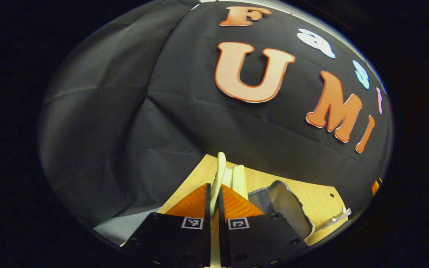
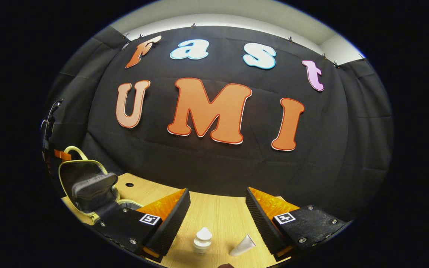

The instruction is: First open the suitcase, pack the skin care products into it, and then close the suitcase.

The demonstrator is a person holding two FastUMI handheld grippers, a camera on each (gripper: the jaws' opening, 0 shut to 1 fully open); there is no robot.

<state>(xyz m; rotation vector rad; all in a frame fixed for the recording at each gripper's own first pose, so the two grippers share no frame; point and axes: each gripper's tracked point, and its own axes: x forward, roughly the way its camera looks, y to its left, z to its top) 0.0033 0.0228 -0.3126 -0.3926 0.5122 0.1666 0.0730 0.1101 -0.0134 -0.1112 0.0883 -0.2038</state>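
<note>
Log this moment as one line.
stage: opening suitcase | left gripper: shut on lid edge | right gripper: open, above bottle and tube | suitcase: lid up | table

Both views are dim overall, the black cloth wall (image 2: 214,167) swallowing most of the light — only soft sheen on its creases. Light falls from above, brightest on the pale strip over the cloth in the right gripper view. The wooden table (image 2: 214,212) is evenly lit, shadows soft. Fisheye bending curves the edges strongly; focus is fairly sharp centrally, softer toward the rim.
</note>
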